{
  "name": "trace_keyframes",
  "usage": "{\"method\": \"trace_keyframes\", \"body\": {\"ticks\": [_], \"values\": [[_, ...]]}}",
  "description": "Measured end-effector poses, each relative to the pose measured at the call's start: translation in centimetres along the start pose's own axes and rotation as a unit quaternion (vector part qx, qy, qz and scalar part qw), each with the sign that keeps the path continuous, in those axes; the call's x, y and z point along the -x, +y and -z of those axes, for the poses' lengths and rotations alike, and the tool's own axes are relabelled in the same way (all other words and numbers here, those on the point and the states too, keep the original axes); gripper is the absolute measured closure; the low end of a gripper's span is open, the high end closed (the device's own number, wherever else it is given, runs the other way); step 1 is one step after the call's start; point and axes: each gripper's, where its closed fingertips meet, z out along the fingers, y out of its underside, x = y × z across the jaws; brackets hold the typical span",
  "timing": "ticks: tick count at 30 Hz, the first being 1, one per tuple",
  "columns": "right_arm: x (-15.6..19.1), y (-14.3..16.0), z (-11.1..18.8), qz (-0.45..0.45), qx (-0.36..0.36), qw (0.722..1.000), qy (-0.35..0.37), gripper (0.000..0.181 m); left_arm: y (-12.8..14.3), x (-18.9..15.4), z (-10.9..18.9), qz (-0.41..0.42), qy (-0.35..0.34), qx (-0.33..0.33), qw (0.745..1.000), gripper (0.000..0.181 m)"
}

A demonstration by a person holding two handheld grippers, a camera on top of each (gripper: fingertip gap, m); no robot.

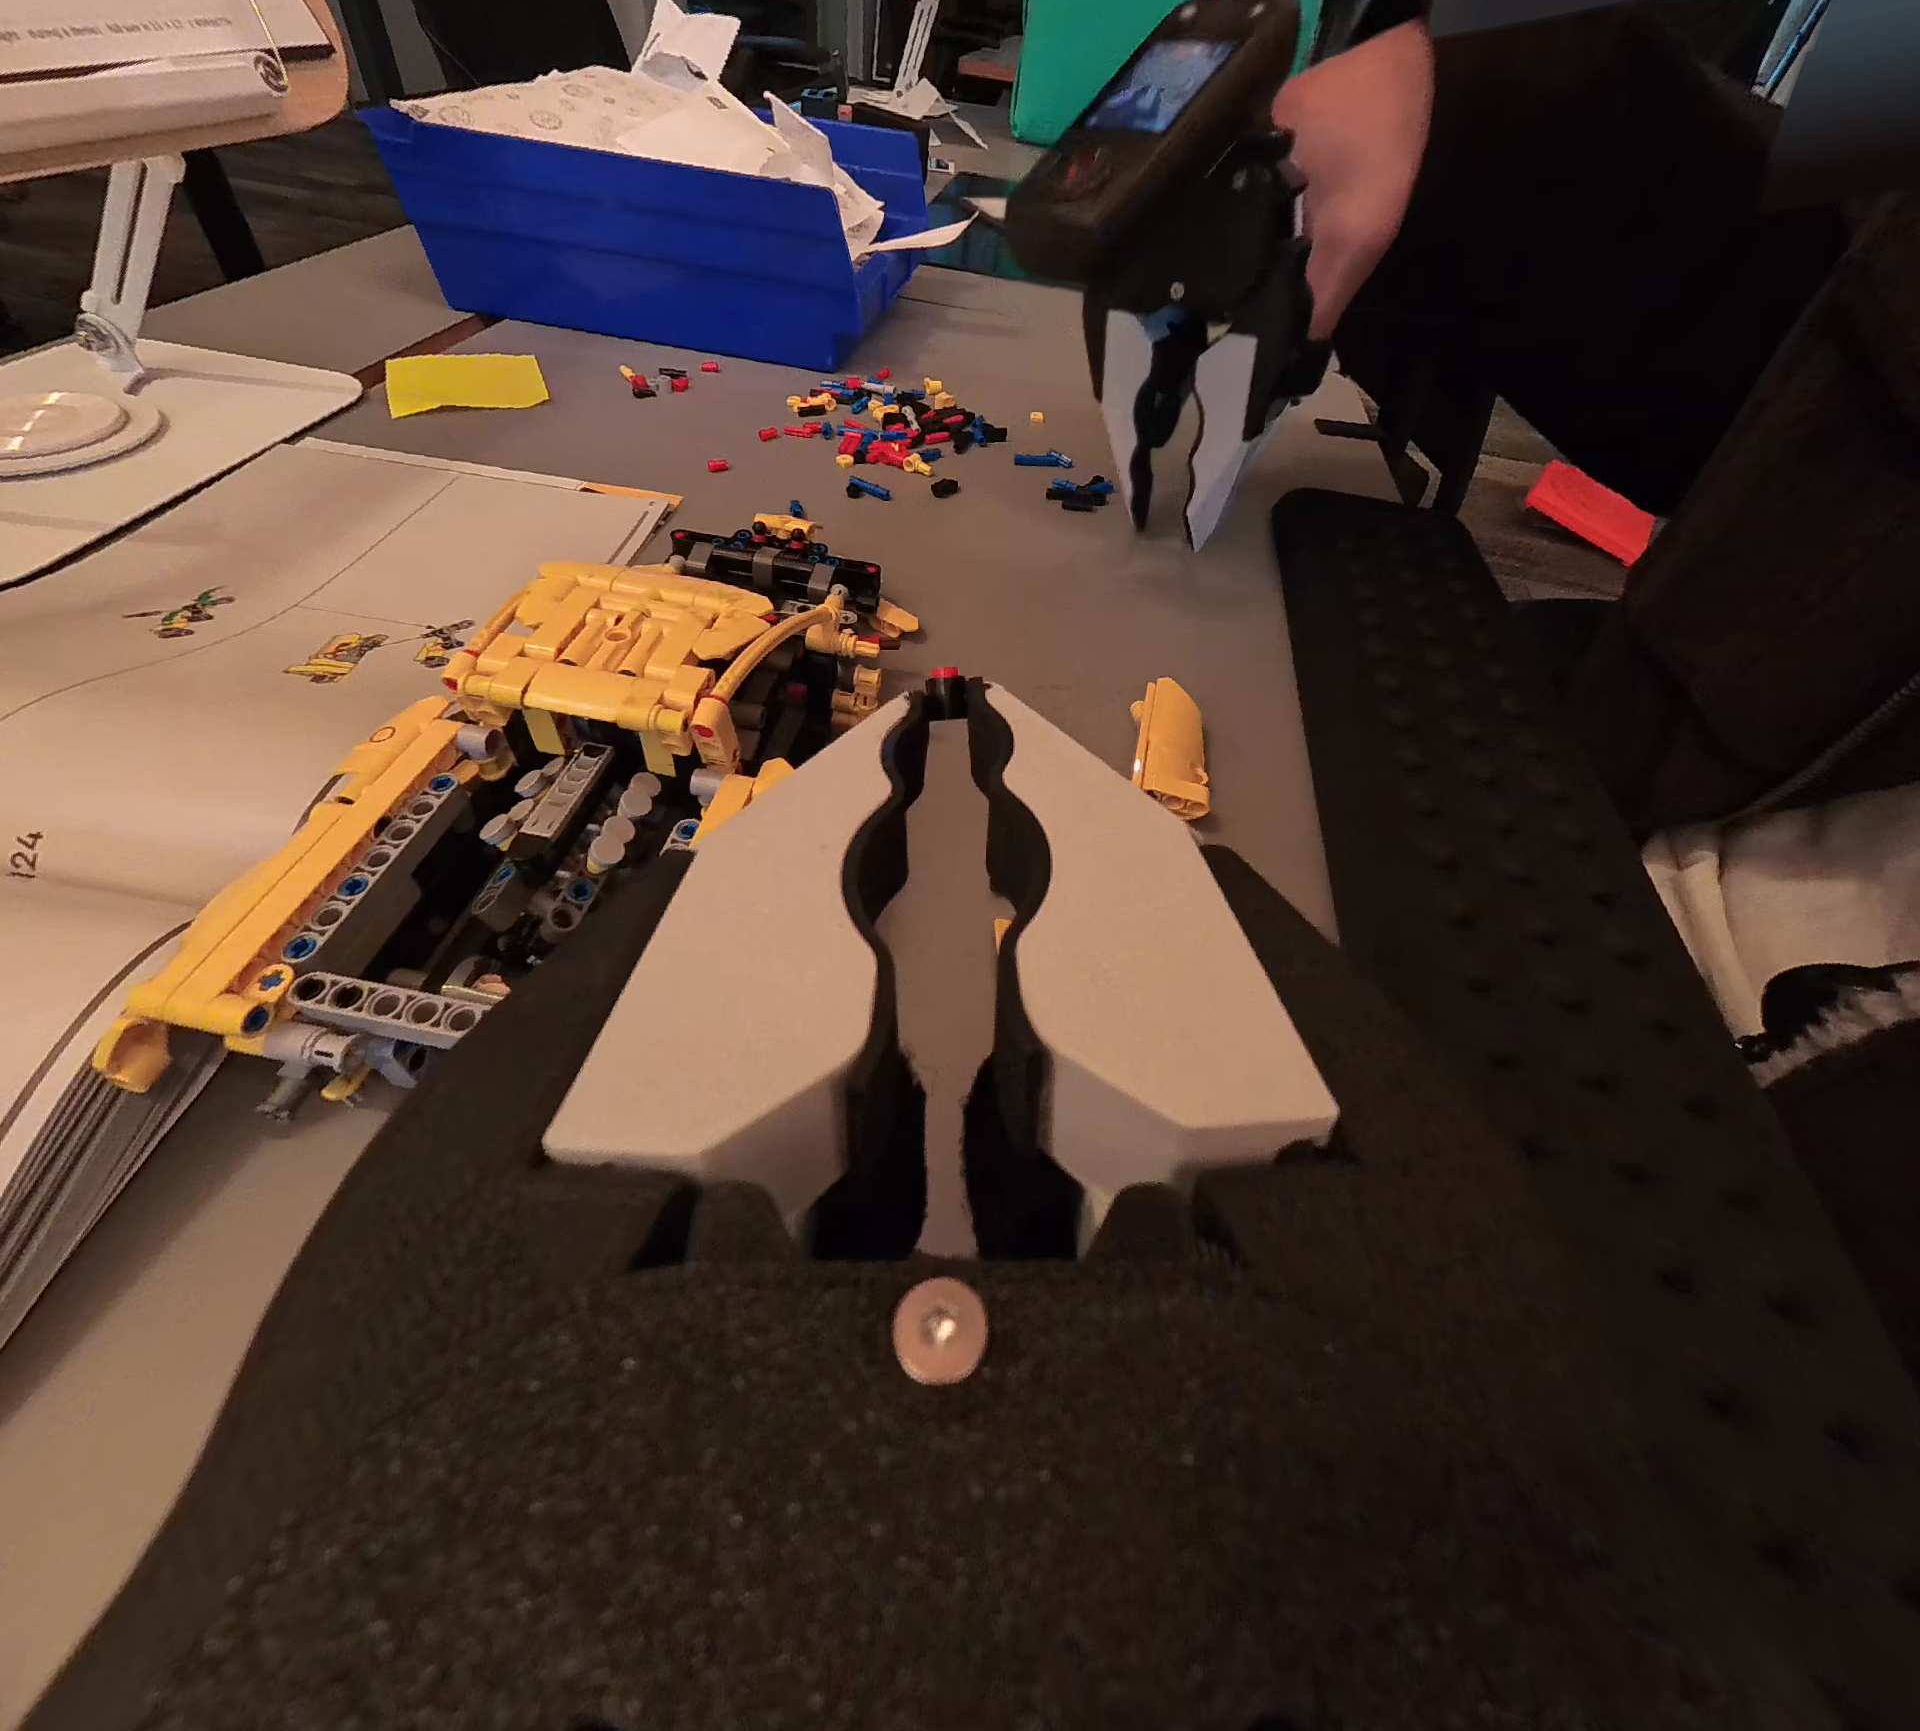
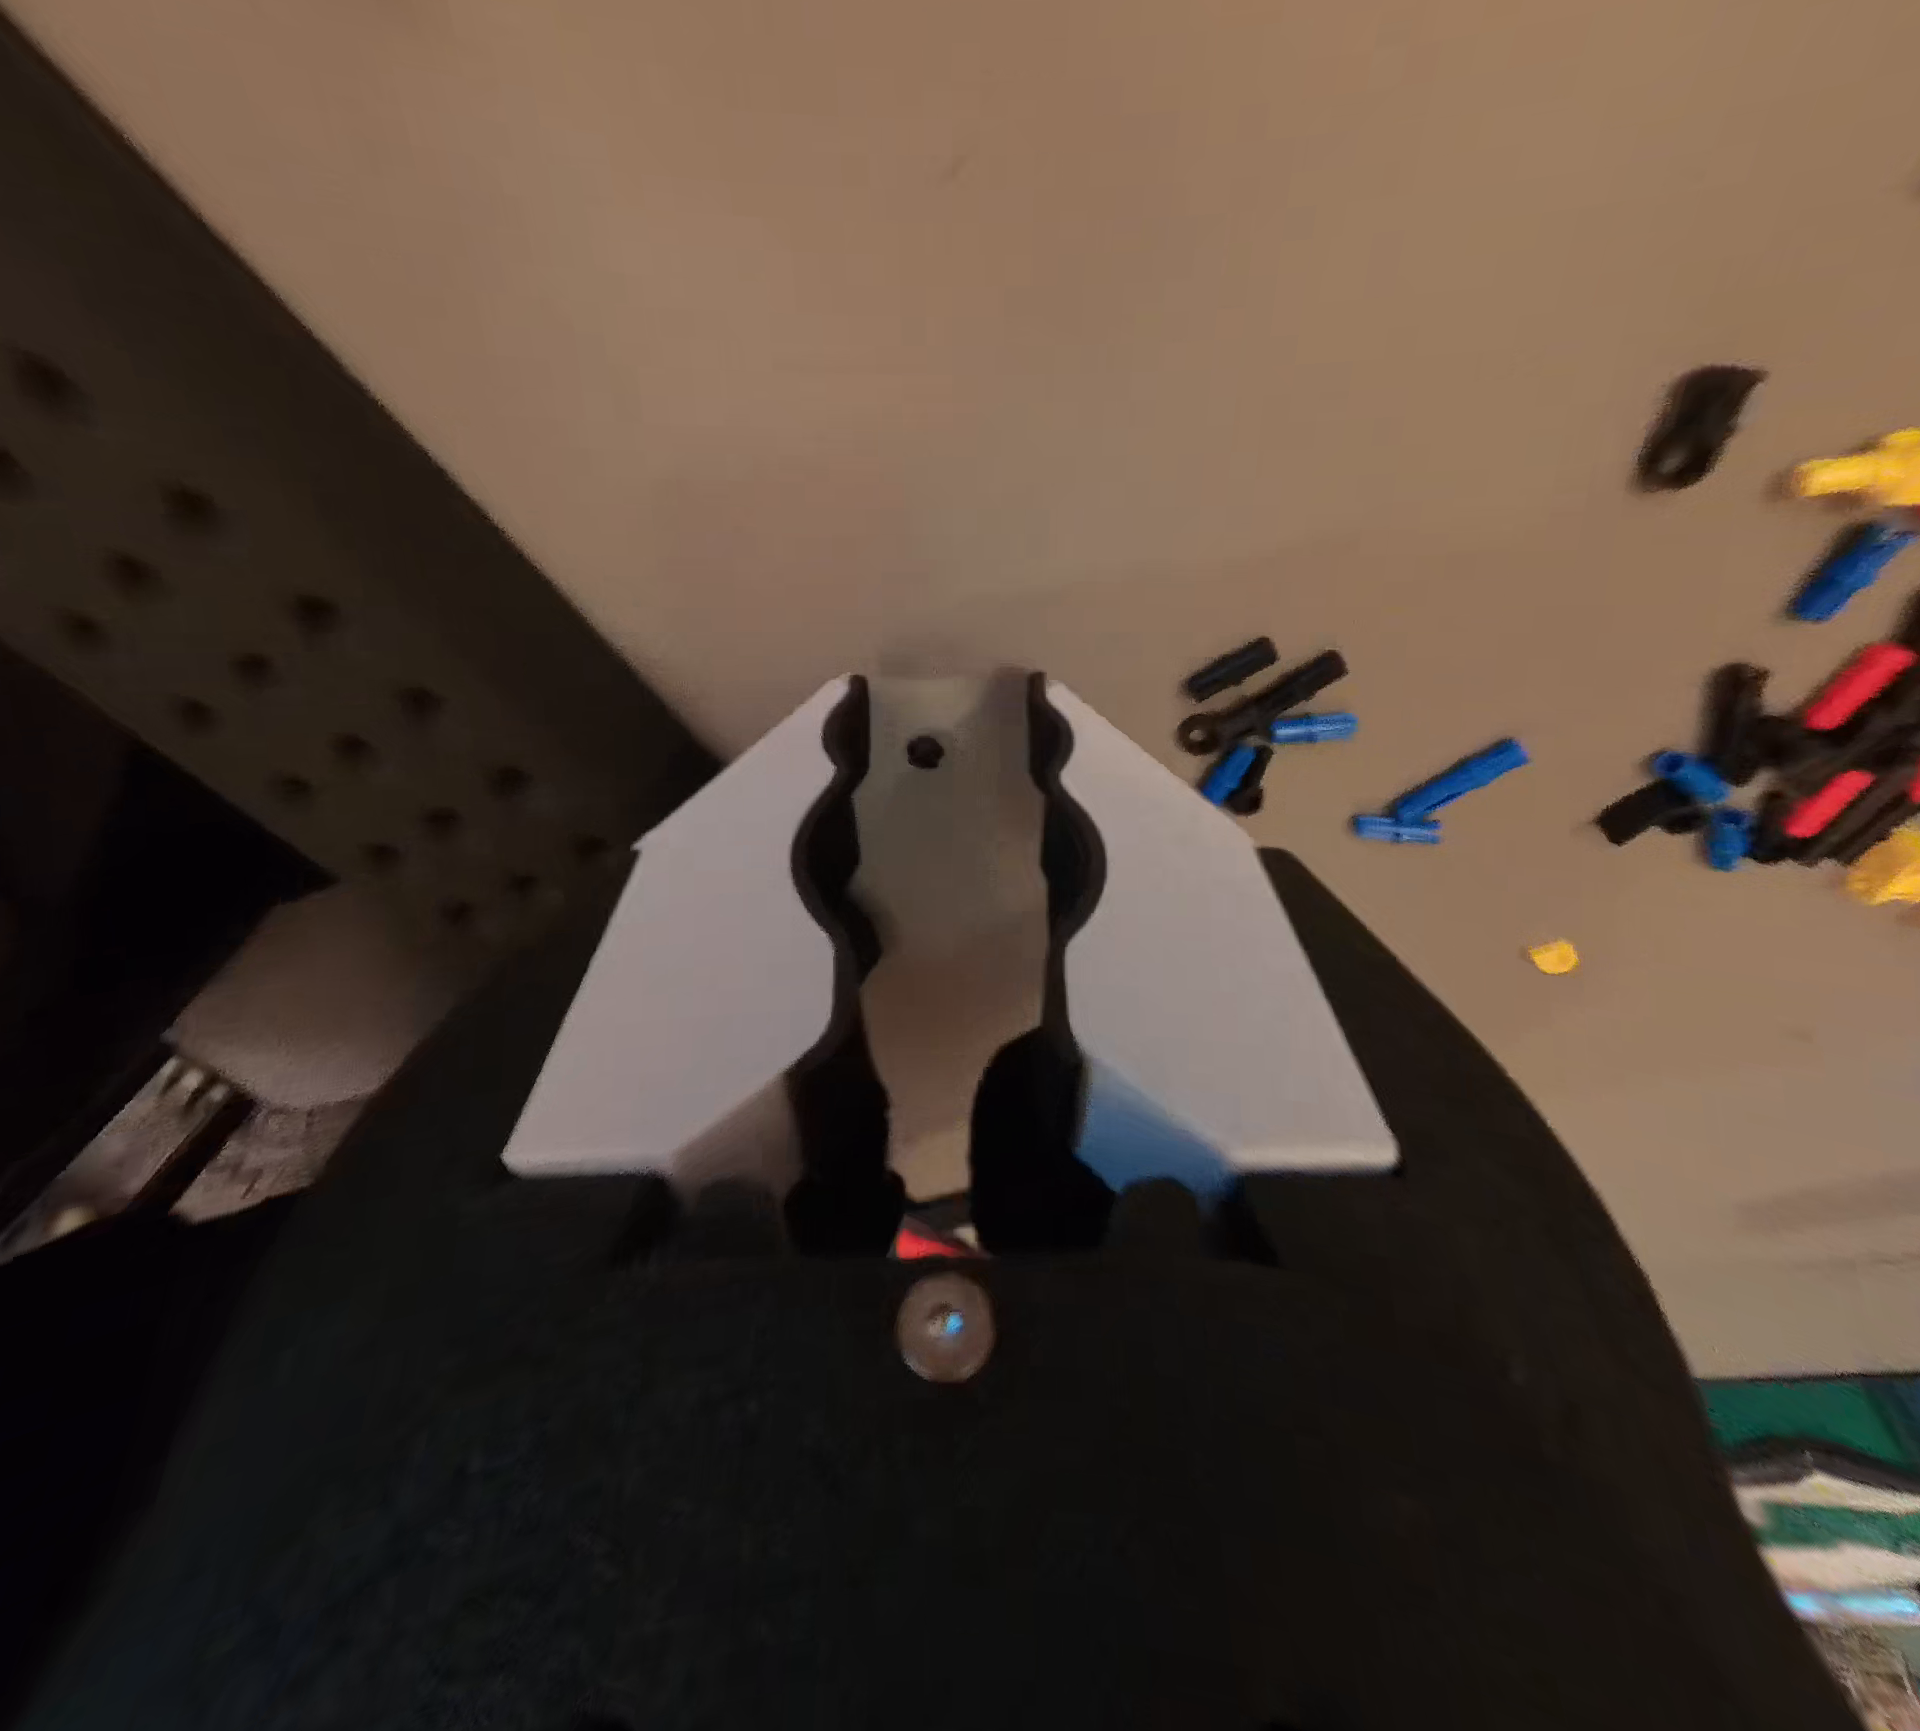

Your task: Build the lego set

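The partly built yellow and black lego model (image 1: pixel 582 746) lies on the open instruction book (image 1: pixel 187 746), left of my left gripper (image 1: pixel 945 694). The left gripper is shut on a small black pin with a red end (image 1: pixel 943 684), held at its fingertips just right of the model. A loose yellow panel piece (image 1: pixel 1174 746) lies to its right. My right gripper (image 1: pixel 1169 528), held by a hand, points down at the table beside the pile of small loose pieces (image 1: pixel 894 429). In the right wrist view it (image 2: pixel 943 684) is open, with a small black round piece (image 2: pixel 924 752) on the table between its fingers.
A blue bin (image 1: pixel 644 247) of torn paper bags stands behind the pile, with a yellow sheet (image 1: pixel 464 382) to its left. A black perforated mat (image 1: pixel 1455 798) (image 2: pixel 260 590) runs along the table's right side. Blue, black and red pins (image 2: pixel 1434 793) lie right of the right gripper. About 30 centimetres separates my left fingertips from my right.
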Motion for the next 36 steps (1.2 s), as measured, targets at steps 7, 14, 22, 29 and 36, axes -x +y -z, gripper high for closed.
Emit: {"method": "trace_keyframes", "body": {"ticks": [7, 14, 22, 29, 36], "values": [[-1.0, 1.8, 1.0, 0.027, -0.155, 0.987, 0.043, 0.163, -0.3, -0.1, 0.1, 0.000, 0.002, -0.005, 1.000, 0.174], [0.3, 1.4, -0.1, 0.027, -0.347, 0.935, 0.059, 0.166, -0.3, -0.2, 0.0, -0.006, -0.002, -0.005, 1.000, 0.174], [0.2, 0.7, 0.0, 0.034, -0.354, 0.930, 0.092, 0.177, 0.1, -0.4, -0.3, -0.001, 0.004, 0.002, 1.000, 0.174], [1.9, -3.2, 4.9, 0.026, -0.465, 0.883, 0.053, 0.177, -0.5, -2.2, -1.2, 0.004, 0.035, -0.017, 0.999, 0.174], [10.3, -16.0, 14.5, 0.077, -0.649, 0.750, -0.103, 0.177, -1.2, -4.5, -2.2, -0.023, 0.061, -0.039, 0.997, 0.174]]}}
